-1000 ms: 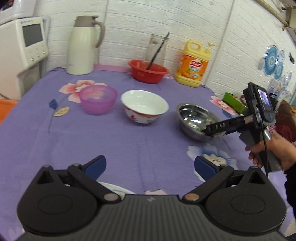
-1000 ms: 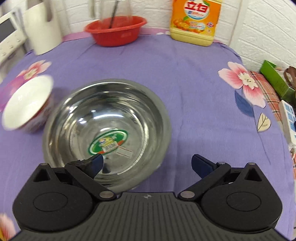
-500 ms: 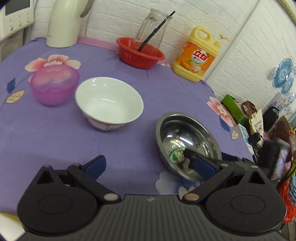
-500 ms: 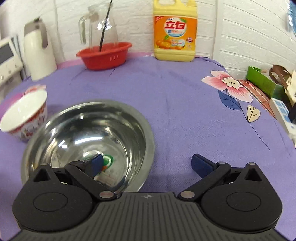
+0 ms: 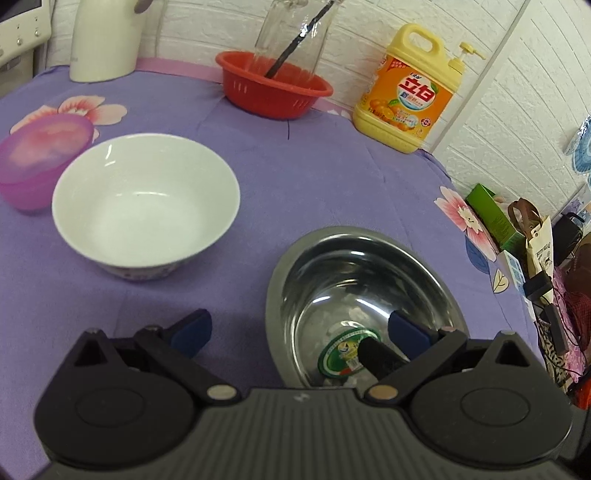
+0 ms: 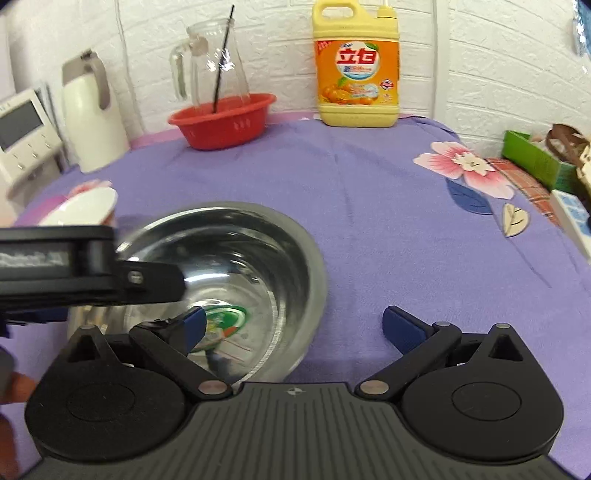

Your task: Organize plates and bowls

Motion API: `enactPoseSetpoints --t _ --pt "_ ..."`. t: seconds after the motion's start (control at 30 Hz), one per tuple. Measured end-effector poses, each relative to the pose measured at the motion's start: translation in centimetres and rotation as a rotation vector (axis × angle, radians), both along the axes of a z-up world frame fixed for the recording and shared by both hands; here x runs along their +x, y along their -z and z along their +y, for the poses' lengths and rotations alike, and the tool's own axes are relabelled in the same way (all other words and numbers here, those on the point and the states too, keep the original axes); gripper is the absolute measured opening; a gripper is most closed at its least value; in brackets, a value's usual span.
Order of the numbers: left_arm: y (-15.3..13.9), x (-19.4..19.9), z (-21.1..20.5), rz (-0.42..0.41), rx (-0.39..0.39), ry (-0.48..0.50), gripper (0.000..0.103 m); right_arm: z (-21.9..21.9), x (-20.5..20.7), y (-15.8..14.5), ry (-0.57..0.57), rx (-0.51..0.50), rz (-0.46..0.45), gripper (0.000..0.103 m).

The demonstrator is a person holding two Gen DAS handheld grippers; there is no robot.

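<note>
Steel bowl [image 6: 221, 280] on purple cloth, just right of white porcelain bowl [image 5: 146, 199]. Both grippers spread wide, holding nothing: right gripper [image 6: 293, 328] straddling the steel bowl's near rim, left gripper [image 5: 299, 328] likewise. Grasp stage, probably; next, pinch rim, lift, nest.

White bowl [image 6: 79, 210] blurred; jug [image 5: 295, 33] top cropped

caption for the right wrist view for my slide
Open right gripper straddles the rim of a steel bowl on a purple floral tablecloth.
</note>
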State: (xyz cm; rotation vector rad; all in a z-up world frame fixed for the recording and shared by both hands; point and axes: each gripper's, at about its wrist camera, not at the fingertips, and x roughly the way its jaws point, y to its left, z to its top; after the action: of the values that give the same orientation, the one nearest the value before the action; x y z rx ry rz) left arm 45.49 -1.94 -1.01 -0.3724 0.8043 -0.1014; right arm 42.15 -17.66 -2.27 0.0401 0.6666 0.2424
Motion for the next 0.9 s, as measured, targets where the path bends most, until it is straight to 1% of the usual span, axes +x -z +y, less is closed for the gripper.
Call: enactPoseSetpoints --t 0.1,0.17,0.2,0.23,0.3,0.33,0.37,0.47,0.63,0.77,0.9 --pt "0.1 0.1 -0.3 -0.012 0.022 0.008 0.100 0.1 -0.2 0.0 -0.037 0.040 -0.008 0.103" --pt "0.1 0.0 -0.6 -0.025 0.034 0.025 0.097 0.6 -0.3 0.1 -0.044 -0.001 -0.020 0.103" --pt "0.1 -0.1 -0.8 -0.036 0.038 0.040 0.087 0.8 -0.4 0.1 -0.046 -0.021 -0.027 0.103" --pt "0.1 -0.1 -1.0 -0.046 0.052 0.057 0.075 0.9 -0.5 0.0 -0.053 -0.020 -0.031 0.103" --pt "0.1 -0.1 -1.3 -0.053 0.063 0.080 0.068 1.0 -0.7 -0.2 -0.090 0.011 -0.028 0.103" --pt "0.1 -0.1 -1.5 -0.055 0.071 0.090 0.063 1.2 -0.8 -0.2 -0.107 0.002 -0.029 0.103" --pt "0.1 0.0 -1.7 -0.056 0.072 0.102 0.061 1.5 -0.9 -0.2 -0.118 -0.005 -0.033 0.101" --pt "0.1 -0.2 -1.9 -0.052 0.081 0.105 0.061 2.0 -1.1 -0.3 -0.134 0.000 -0.028 0.101" --pt "-0.5 -1.0 -1.2 -0.021 0.045 0.111 0.061 2.0 -1.3 -0.4 -0.140 0.011 -0.012 0.101" --pt "-1.8 -3.5 0.4 -0.019 0.050 0.115 0.061 2.7 -2.7 -1.0 -0.180 0.036 -0.012 0.102" --pt "-2.5 -7.5 1.6 -0.004 0.047 0.154 0.061 4.0 -6.6 -1.9 -0.217 0.024 -0.036 0.103"
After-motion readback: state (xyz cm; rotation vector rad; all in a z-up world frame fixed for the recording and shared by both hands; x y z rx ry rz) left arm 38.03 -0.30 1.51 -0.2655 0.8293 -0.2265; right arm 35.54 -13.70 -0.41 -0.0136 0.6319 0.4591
